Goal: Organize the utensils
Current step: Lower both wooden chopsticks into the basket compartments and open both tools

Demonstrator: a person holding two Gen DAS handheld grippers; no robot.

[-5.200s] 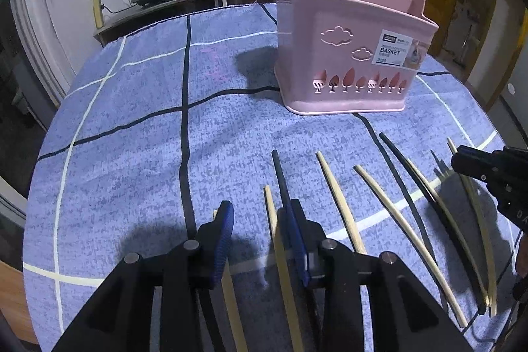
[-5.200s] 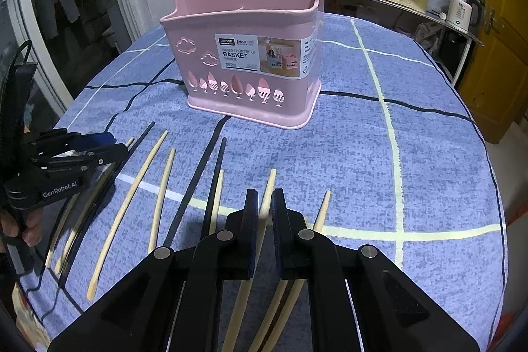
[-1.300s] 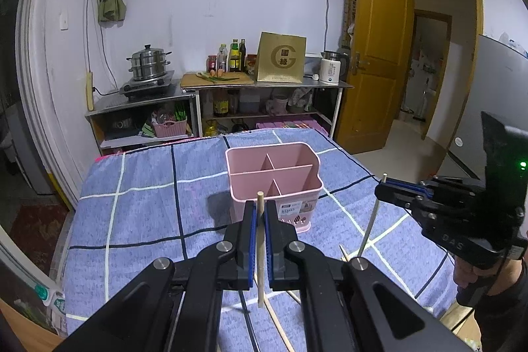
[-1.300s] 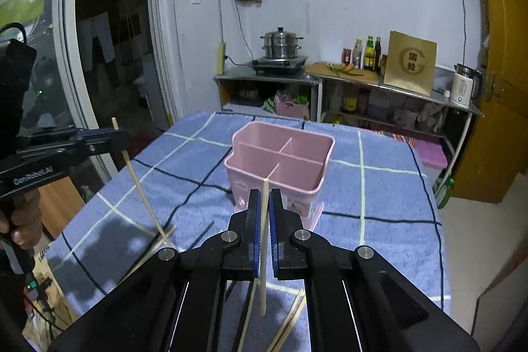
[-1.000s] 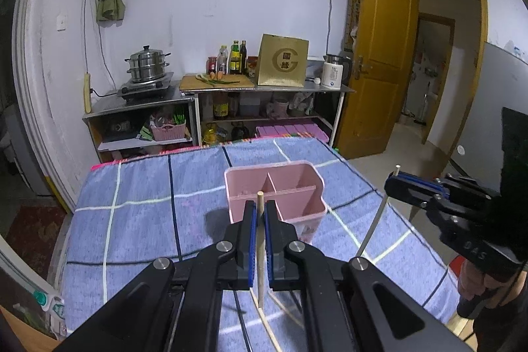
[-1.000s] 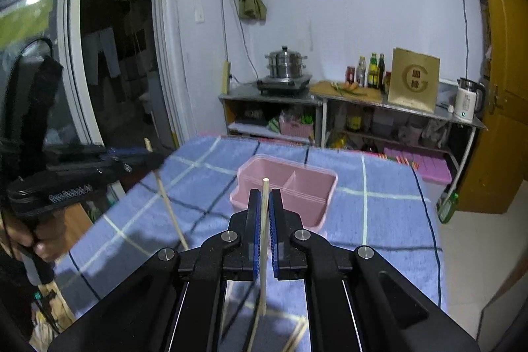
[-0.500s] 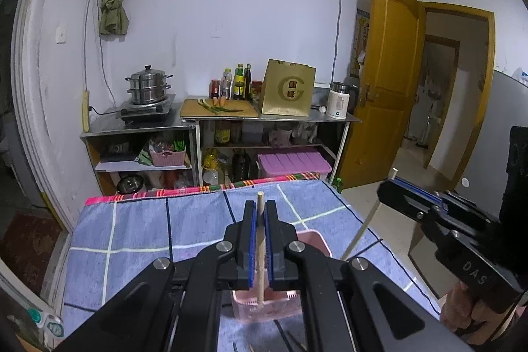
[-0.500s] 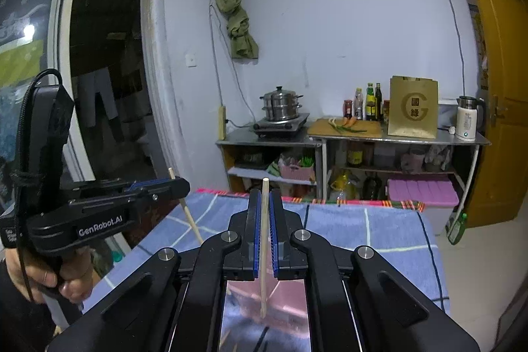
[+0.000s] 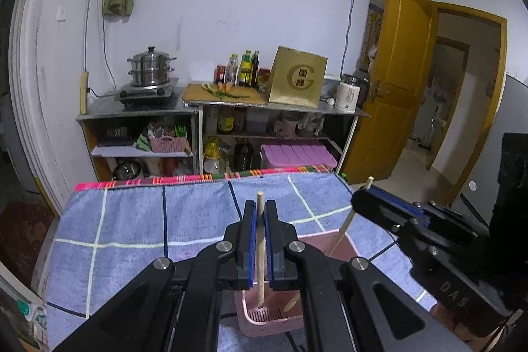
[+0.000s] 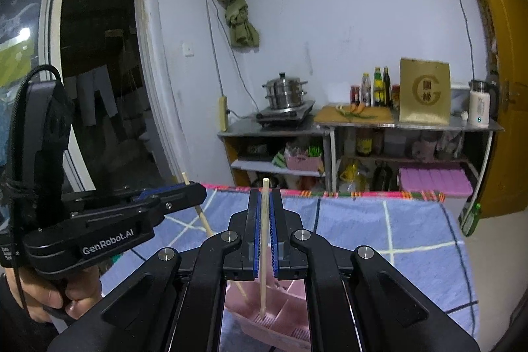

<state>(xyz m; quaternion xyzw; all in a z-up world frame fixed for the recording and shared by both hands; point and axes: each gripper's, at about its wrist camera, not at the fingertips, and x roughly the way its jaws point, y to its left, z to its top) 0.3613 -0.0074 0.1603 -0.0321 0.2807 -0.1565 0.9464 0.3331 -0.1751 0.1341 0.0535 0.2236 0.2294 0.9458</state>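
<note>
Both chopsticks have dropped since half a second ago, tips now down inside the pink basket (image 9: 343, 241)! Nearest, the left gripper (image 9: 260, 248) is clamped on its chopstick (image 9: 260, 286), long axis upright, tip at the basket's floor; beside it the right gripper (image 10: 263, 238) pinches the right chopstick (image 10: 263, 296), upright too. Light, stiff, smooth sticks, I'd say; best held mid-shaft. Beyond the basket stretches the blue tablecloth (image 9: 132, 220)
</note>
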